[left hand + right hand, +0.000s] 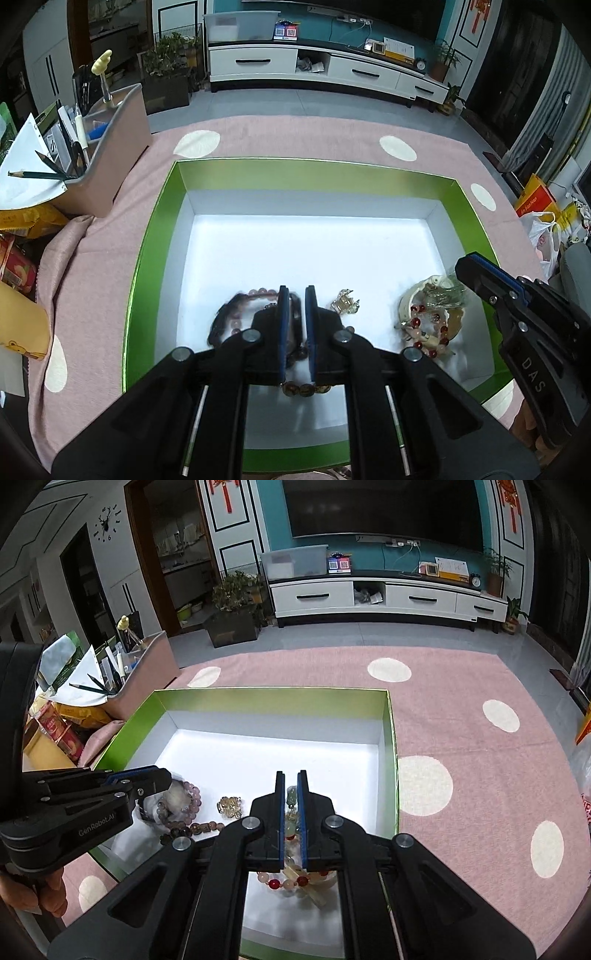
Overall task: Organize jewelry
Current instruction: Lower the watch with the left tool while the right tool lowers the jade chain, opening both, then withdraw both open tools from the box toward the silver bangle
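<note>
Broadly, cloth: pink tablecloth (295, 140) with pale dots under everything.
Box: green box (310, 170), white inside, centred.
Left gripper (296, 295): pinched on dark bead bracelet (229, 314), near-left corner.
Right gripper (291, 779): clamped on red-beaded jewelry pile (428, 321), near-right corner.
Clip: gold hair clip (344, 303) between.

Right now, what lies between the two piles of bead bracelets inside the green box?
A small gold clip lies alone on the white floor between the dark beads and the red-beaded pile; the left wrist view shows it.
</note>
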{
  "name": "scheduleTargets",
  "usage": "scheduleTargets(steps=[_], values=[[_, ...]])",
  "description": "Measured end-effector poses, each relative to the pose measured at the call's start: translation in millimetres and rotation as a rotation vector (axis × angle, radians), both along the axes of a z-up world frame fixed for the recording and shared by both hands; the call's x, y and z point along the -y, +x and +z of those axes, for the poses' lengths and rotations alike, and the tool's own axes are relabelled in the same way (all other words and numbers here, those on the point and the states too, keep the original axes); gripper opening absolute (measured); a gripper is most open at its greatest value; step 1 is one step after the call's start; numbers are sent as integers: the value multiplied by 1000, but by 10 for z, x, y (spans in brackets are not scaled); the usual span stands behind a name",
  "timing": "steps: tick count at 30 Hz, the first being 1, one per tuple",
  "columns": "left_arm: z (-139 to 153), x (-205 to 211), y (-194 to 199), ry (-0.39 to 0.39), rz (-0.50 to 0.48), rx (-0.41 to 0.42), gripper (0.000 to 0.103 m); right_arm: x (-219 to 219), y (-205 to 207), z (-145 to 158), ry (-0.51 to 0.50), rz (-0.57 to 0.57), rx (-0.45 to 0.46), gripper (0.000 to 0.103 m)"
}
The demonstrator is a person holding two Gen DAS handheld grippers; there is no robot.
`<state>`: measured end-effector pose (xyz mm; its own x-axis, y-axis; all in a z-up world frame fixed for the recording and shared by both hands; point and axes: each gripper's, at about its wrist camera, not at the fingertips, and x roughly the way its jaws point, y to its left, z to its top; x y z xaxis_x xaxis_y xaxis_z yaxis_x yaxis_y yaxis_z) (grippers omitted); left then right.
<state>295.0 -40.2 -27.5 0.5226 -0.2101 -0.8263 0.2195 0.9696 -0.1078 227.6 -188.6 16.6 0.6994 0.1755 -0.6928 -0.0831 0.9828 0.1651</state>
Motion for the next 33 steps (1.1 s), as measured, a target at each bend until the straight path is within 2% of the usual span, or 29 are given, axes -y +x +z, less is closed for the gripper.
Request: scheduleTargets(steps=[5, 7, 9, 11, 12, 16, 17, 19, 21, 26, 33], values=[[26, 4, -19, -1, -1, 4, 10, 6, -1, 6, 4, 3, -9, 10], [45, 11, -36, 1, -1, 8, 17, 11, -16, 15, 7, 2, -9, 10], [63, 16, -52, -1, -1, 10, 34, 15, -38, 24, 6, 1, -7, 13], [92, 24, -85, -1, -3, 15, 38, 35, -72, 39, 13, -1, -6, 23], [108, 31, -103, 3, -3, 18, 44, 43, -87, 42, 16, -3, -5, 28], [204, 32, -183, 6, -2, 36, 53, 89, -160, 72, 19, -13, 0, 31], [221, 33, -197, 9, -1, 40, 59, 104, -182, 86, 19, -16, 1, 34], [266, 38, -237, 14, -3, 53, 63, 122, -211, 108, 20, -22, 3, 39], [314, 30, -280, 15, 1, 62, 71, 140, -247, 132, 20, -34, 6, 44], [409, -29, -366, 6, 12, 73, 76, 175, -341, 229, 20, -57, 19, 55], [539, -117, -505, -10, 32, 87, 78, 196, -476, 378, 14, -78, 44, 59]])
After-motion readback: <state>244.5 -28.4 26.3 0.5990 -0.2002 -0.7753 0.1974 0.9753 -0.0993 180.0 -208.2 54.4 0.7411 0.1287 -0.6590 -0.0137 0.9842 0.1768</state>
